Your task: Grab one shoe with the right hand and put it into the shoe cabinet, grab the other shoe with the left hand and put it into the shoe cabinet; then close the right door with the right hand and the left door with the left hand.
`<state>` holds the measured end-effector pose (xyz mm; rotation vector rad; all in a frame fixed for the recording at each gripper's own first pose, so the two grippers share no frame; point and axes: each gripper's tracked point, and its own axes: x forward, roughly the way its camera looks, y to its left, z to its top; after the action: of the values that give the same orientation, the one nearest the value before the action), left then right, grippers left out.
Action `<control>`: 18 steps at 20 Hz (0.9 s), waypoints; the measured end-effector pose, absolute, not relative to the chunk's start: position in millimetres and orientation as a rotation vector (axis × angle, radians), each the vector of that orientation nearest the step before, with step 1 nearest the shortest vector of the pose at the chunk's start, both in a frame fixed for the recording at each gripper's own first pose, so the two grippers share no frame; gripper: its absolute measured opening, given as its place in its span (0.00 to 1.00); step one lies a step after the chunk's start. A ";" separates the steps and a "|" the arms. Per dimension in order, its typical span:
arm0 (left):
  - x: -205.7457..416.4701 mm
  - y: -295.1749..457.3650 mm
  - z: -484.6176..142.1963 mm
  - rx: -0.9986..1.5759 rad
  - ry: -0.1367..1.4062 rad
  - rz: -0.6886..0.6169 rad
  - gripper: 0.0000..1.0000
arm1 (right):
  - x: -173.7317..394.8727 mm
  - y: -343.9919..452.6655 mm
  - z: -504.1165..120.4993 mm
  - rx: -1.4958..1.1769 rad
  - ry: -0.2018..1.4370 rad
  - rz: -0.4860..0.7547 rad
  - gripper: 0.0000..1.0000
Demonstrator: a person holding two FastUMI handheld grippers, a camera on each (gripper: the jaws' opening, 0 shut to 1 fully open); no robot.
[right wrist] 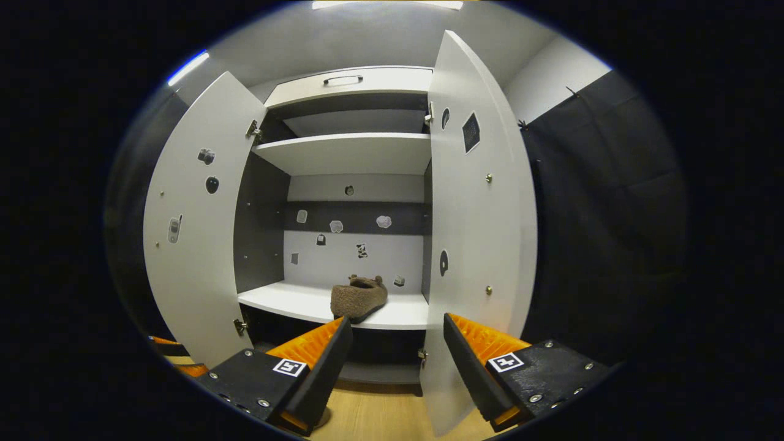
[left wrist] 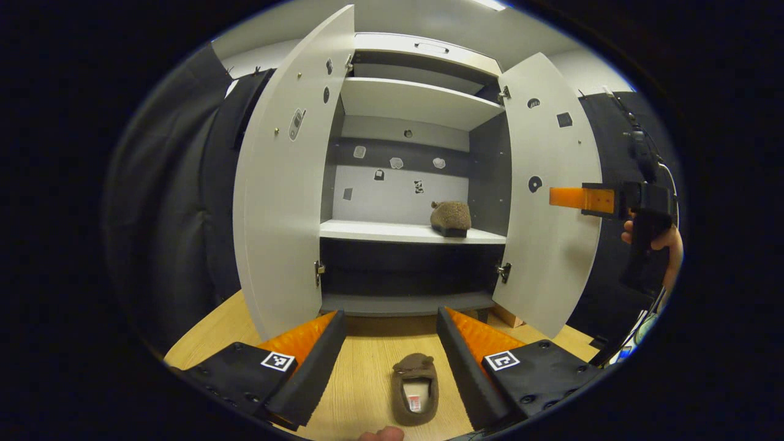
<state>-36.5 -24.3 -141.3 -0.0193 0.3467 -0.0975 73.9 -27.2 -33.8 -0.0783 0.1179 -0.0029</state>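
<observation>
Both hand-held grippers, left (left wrist: 390, 361) and right (right wrist: 397, 367), gape; no legible writing.

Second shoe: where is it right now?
In the left gripper view the second shoe lies on the wooden floor in front of the open cabinet, between the open left gripper's fingers, not gripped.

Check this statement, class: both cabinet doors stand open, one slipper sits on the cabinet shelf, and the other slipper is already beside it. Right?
Not quite. The second slipper lies on the wooden floor, between the left hand-held gripper's open fingers, as the left gripper view shows. The doors stand open, and one slipper sits on the shelf.
</observation>
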 end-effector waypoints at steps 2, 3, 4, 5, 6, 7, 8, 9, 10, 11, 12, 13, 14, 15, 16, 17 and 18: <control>-37.8 -25.9 -161.1 -0.022 0.413 -0.114 0.97 | 57.3 -24.8 -36.8 -0.065 0.104 0.010 0.92; -38.5 -24.1 -170.4 -0.021 0.448 -0.118 0.97 | 53.6 -24.4 -37.3 -0.056 0.100 0.011 0.92; -34.9 -23.7 -178.5 -0.023 0.471 -0.125 0.97 | 50.3 -25.7 -39.8 -0.051 0.102 0.008 0.92; -30.8 -26.0 -190.0 -0.027 0.498 -0.145 0.97 | 46.7 -25.5 -43.3 -0.044 0.111 0.010 0.92; -31.5 -28.9 -209.2 -0.021 0.541 -0.170 0.97 | 42.1 -24.0 -45.9 -0.035 0.121 0.016 0.92; -32.9 -31.0 -230.9 -0.004 0.592 -0.197 0.97 | 38.7 -22.6 -47.1 -0.025 0.125 0.022 0.92; -38.3 -32.5 -254.3 0.013 0.655 -0.221 0.98 | 35.8 -21.9 -48.5 -0.021 0.130 0.029 0.92; -43.6 -32.5 -278.9 0.019 0.714 -0.235 0.97 | 32.9 -22.4 -51.2 -0.022 0.144 0.034 0.92; -49.1 -30.9 -300.7 0.022 0.771 -0.239 0.98 | 29.0 -23.3 -53.5 -0.023 0.155 0.037 0.92; -51.9 -28.4 -319.6 0.032 0.817 -0.240 0.98 | 25.0 -23.5 -54.7 -0.022 0.162 0.040 0.92; -56.1 -26.7 -333.4 0.055 0.857 -0.237 1.00 | 21.7 -23.8 -55.0 -0.022 0.166 0.042 0.92; -54.0 -25.2 -352.0 0.077 0.885 -0.242 0.98 | 18.8 -25.3 -56.9 -0.028 0.174 0.041 0.92; -50.8 -23.0 -366.6 0.093 0.909 -0.241 0.98 | 16.3 -28.6 -57.9 -0.035 0.180 0.039 0.92; -47.5 -19.0 -382.4 0.100 0.940 -0.229 0.98 | 15.4 -31.0 -57.3 -0.042 0.180 0.036 0.92; -44.4 -21.0 -390.7 0.091 0.952 -0.223 0.98 | 14.8 -34.9 -56.8 -0.047 0.184 0.028 0.92; -38.9 -24.7 -396.6 0.076 0.951 -0.222 0.98 | 13.9 -37.7 -55.5 -0.048 0.185 0.023 0.92; -33.3 -27.6 -400.9 0.060 0.945 -0.221 0.98 | 12.8 -40.6 -51.9 -0.045 0.180 0.018 0.92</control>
<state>-33.3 -27.6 -400.9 0.0599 0.9451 -0.2205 12.8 -40.6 -51.9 -0.0453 0.1803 0.0180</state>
